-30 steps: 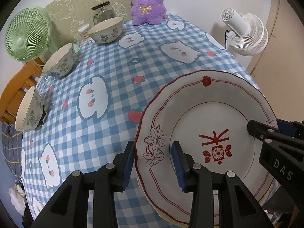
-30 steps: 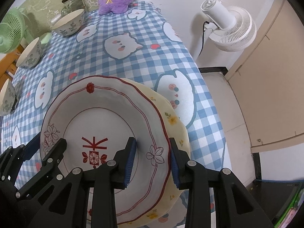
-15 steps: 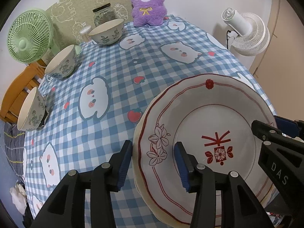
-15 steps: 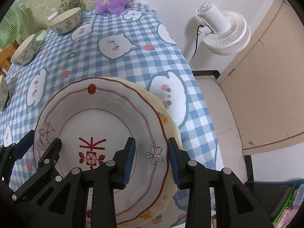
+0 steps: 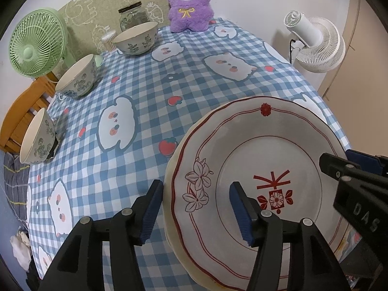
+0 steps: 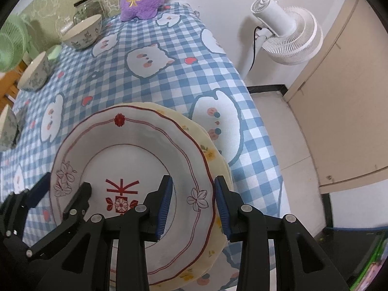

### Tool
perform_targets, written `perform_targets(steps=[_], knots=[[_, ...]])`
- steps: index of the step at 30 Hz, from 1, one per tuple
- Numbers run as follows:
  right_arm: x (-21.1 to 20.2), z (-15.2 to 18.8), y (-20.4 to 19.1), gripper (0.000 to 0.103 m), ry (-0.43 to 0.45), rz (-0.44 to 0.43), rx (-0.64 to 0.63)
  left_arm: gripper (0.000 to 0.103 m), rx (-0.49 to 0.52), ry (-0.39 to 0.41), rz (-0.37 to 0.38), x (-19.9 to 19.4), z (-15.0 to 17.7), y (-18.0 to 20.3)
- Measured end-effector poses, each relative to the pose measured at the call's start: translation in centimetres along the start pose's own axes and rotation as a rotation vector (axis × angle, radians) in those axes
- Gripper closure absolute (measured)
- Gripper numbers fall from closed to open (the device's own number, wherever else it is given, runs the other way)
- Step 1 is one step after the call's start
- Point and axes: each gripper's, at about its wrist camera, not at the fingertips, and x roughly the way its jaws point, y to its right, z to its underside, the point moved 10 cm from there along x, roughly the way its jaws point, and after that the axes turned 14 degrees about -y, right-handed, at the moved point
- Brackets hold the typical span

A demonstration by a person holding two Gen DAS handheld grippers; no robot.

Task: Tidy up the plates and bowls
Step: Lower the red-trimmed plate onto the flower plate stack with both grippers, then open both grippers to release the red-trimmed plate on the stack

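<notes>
A white plate with red rim lines and a red motif [image 5: 266, 145] [image 6: 135, 150] lies on a cream flowered plate [image 5: 169, 181] [image 6: 215, 160] at the table's near right corner. My left gripper [image 5: 196, 212] straddles the white plate's left rim. Its jaws are opening, and the pads stand clear of the rim on both sides. My right gripper [image 6: 192, 203] is shut on the plate's right rim, one pad inside and one outside. Three patterned bowls [image 5: 135, 38] [image 5: 77, 77] [image 5: 36, 138] stand along the far left; the nearest is tipped on its side.
A purple plush toy [image 5: 190, 2] and a glass jar [image 5: 132, 14] sit at the table's far end. A green fan [image 5: 36, 46] stands at far left. A white fan [image 6: 288, 34] stands on the floor beyond the right edge. A wooden chair [image 5: 21, 111] is at left.
The left gripper's jaws have spread apart, off the white plate's left rim. The right gripper looks the same on the right rim.
</notes>
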Motion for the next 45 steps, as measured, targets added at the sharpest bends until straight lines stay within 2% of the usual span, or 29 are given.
perform_targets(steps=[3,10,18,27,34,39,45], knots=[[-0.2,0.0,0.0,0.063,-0.004,-0.021,-0.004,0.04,-0.006,-0.01,0.019,0.0,0.2,0.1],[-1.0,-0.2,-0.1,0.063,-0.006,-0.044,-0.016,0.036,-0.028,-0.012,0.024,-0.7,0.5,0.0],[-2.7,-1.2,-2.2,0.063,0.025,-0.089,-0.106,0.035,-0.049,0.006,0.022,-2.0,0.2,0.3],[-0.4,-1.2,-5.0,0.063,-0.008,-0.135,-0.218,0.035,-0.101,-0.001,0.046,-1.3,0.3,0.0],[1.2,-1.6,-5.4,0.064,-0.05,-0.178,-0.268,0.035,-0.127,-0.04,0.026,-0.2,-0.1,-0.1],[1.2,-1.4,-5.9,0.065,-0.052,-0.135,-0.374,0.035,-0.136,-0.078,0.009,0.6,0.1,0.0],[1.2,-1.7,-5.6,0.066,-0.074,-0.143,-0.396,0.035,-0.168,-0.092,-0.018,0.6,0.1,0.1]])
